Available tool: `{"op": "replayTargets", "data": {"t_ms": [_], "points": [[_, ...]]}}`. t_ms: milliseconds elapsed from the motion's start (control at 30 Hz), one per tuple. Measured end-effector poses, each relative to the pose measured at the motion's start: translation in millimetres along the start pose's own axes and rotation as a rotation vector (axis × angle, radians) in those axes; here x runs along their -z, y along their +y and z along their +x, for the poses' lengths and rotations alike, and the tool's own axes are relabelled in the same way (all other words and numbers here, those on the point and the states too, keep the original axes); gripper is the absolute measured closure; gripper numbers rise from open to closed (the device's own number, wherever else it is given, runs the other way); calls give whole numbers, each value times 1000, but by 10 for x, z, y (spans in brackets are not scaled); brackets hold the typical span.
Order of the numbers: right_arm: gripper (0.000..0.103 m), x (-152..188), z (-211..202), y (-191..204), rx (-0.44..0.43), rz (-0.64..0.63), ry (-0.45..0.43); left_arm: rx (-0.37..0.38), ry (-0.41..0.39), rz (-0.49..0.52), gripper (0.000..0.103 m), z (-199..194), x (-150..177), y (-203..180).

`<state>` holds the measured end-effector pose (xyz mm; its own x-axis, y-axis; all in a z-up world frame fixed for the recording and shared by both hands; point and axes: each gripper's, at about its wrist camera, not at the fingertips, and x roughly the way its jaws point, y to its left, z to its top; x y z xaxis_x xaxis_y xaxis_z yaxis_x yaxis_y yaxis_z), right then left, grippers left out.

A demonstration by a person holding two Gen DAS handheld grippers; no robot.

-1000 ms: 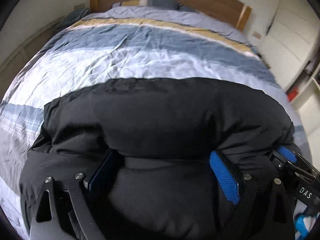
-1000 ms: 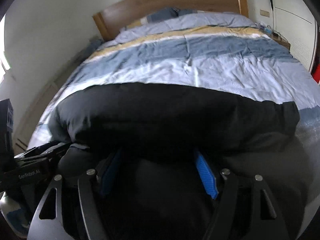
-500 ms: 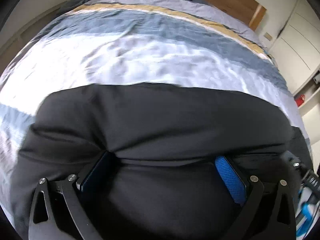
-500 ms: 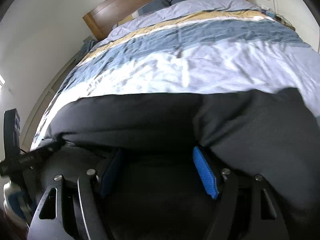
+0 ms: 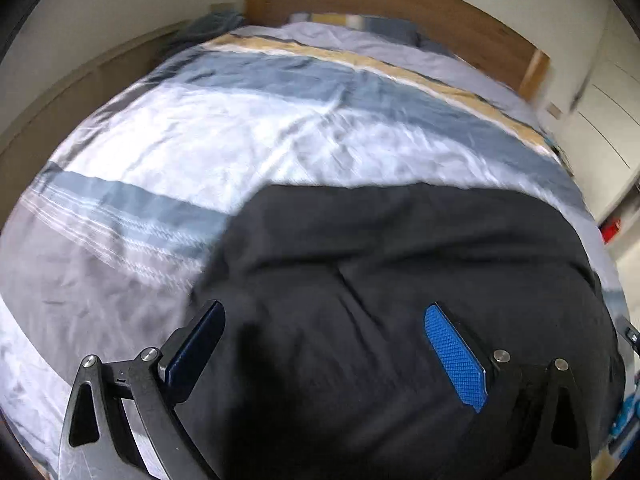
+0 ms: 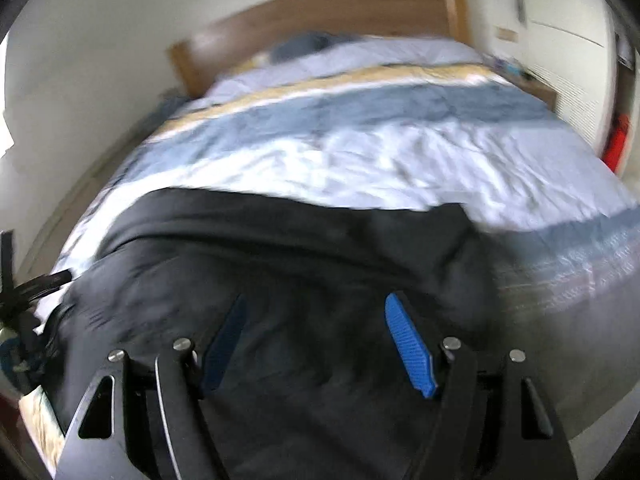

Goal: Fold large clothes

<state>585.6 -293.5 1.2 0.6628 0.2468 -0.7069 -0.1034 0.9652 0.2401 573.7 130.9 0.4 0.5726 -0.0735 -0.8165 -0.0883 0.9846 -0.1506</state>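
A large black padded garment [image 5: 400, 280] lies folded at the near end of the bed; it also fills the lower part of the right wrist view [image 6: 300, 264]. My left gripper [image 5: 324, 316] is open above its left part, with the blue-padded fingers [image 5: 452, 348] wide apart and nothing between them. My right gripper [image 6: 314, 312] is open above the garment's right part, its blue fingers [image 6: 408, 344] also spread and empty. The left gripper shows at the left edge of the right wrist view [image 6: 24, 292].
The bed has a striped blue, white and yellow duvet [image 5: 280, 120] and a wooden headboard [image 5: 400, 4] at the far end. White cupboards [image 5: 600, 92] stand to the right. A red object [image 6: 616, 144] sits on the floor by the bed's right side.
Both grippers let go of the black garment's folded edge and pulled back and up. The fold now lies flat on the garment. The left gripper's jaws opened wider.
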Motion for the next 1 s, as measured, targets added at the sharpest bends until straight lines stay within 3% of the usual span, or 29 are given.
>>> {"op": "replayTargets", "data": {"t_ms": [67, 167, 267, 367, 467, 600, 1000], "points": [[32, 127, 58, 135, -32, -23, 31, -25, 52, 19, 4, 102, 95, 14], [32, 351, 200, 59, -30, 5, 91, -52, 109, -57, 3, 153, 230, 279], [32, 447, 105, -148, 26, 53, 91, -139, 118, -91, 3, 45, 316, 508], [32, 502, -50, -287, 114, 61, 113, -143, 65, -103, 3, -257, 441, 610], [32, 564, -297, -335, 130, 80, 105, -142, -15, -80, 3, -628, 641, 536], [32, 683, -661, -279, 109, 89, 74, -112, -106, -42, 3, -1094, 980, 378], [31, 1279, -1685, 151, 49, 75, 34, -85, -242, 50, 3, -2069, 1897, 105]]}}
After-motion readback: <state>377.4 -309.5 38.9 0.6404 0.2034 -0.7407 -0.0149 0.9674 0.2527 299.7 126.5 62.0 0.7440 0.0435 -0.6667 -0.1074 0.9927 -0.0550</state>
